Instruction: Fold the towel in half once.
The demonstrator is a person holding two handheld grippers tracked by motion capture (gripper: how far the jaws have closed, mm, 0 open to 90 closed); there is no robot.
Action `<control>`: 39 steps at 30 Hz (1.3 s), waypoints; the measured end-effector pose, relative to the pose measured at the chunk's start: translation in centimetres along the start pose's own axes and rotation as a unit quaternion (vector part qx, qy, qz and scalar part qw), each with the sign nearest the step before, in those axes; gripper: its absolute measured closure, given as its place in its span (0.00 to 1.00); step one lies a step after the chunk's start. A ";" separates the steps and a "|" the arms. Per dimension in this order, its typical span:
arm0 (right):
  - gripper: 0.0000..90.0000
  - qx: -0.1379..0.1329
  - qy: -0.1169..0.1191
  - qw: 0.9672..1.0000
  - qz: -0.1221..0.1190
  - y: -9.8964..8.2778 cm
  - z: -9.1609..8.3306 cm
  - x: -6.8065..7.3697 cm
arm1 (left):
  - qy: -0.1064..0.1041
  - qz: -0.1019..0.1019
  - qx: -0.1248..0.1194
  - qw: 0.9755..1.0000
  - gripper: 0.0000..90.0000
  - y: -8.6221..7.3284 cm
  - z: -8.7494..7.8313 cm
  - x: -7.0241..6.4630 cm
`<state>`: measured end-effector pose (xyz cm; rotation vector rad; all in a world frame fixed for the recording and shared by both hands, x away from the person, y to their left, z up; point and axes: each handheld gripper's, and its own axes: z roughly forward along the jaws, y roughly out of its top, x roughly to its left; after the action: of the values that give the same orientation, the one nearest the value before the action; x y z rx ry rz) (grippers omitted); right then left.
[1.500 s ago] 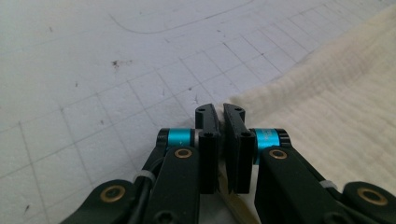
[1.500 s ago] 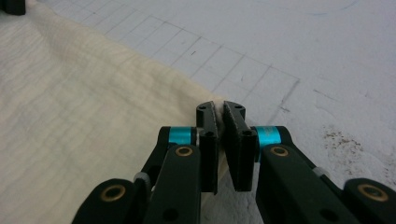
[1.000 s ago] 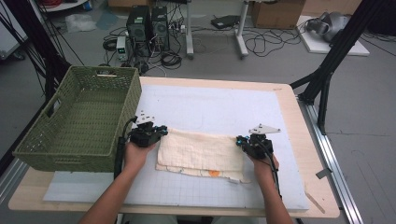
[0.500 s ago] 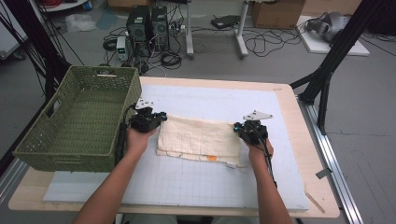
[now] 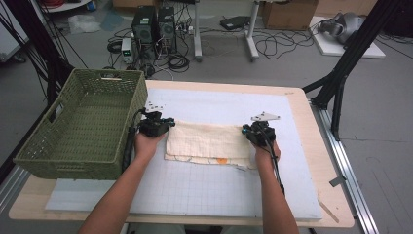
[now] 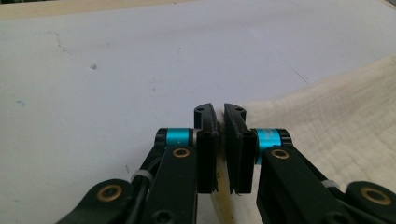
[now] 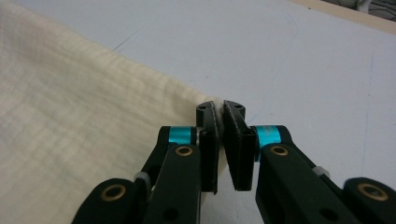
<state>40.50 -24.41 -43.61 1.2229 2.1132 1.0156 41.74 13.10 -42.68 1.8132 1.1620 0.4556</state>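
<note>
While both pairs of black jaws are pressed narrowly together, a cream-coloured, loosely woven rectangular cloth (image 5: 210, 143) is pinched at its two far corners and stretched between them on the pale grey gridded mat (image 5: 195, 190). From the left gripper (image 6: 220, 122), the cloth's edge is seen caught in the thin slit between the pads, with the fabric spreading away to the right of the fingers (image 6: 205, 140) and bare mat lying ahead and to their left. From the right gripper (image 7: 220, 119), the mirror picture is given: a corner of cloth is nipped between the pads, the fabric fans out to the left of the fingers (image 7: 236, 140), and bare mat is seen ahead and to the right. In the high view the left gripper (image 5: 157, 124) is held at the cloth's left end, just beside the green woven plastic basket (image 5: 78, 126), and the right gripper (image 5: 257, 133) at its right end. A small orange mark (image 5: 221, 160) is shown on the cloth's near edge, nearer the right gripper's fingers, and the light wooden table (image 5: 321, 161) is exposed beyond the mat.
</note>
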 end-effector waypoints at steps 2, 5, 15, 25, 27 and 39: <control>0.87 0.002 -0.002 1.000 0.003 0.0 0.1 0.0 | -0.002 -0.013 -0.003 1.000 0.68 0.0 0.0 0.1; 0.75 0.005 -0.006 1.000 0.017 -0.2 -0.1 -0.3 | -0.009 -0.027 0.003 1.000 0.51 0.0 -0.2 0.3; 0.58 -0.007 0.001 1.000 0.022 0.1 -1.5 -0.3 | -0.039 -0.032 -0.005 0.999 0.43 -0.3 -1.7 0.1; 0.54 -0.014 0.023 0.999 0.021 0.2 -2.6 -0.1 | -0.058 -0.029 0.006 0.998 0.44 -1.3 -2.2 -0.6; 0.54 -0.019 0.029 0.999 0.020 0.1 -2.9 0.0 | -0.063 -0.019 0.009 0.998 0.44 -1.2 -2.4 -0.9; 0.57 -0.021 0.072 0.997 0.029 -2.4 -5.6 0.5 | -0.068 -0.002 0.016 0.998 0.53 -3.3 -3.8 -2.0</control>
<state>35.05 -26.70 -42.18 1.2299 2.1643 1.2002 36.36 13.74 -43.13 1.8404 1.0834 0.3070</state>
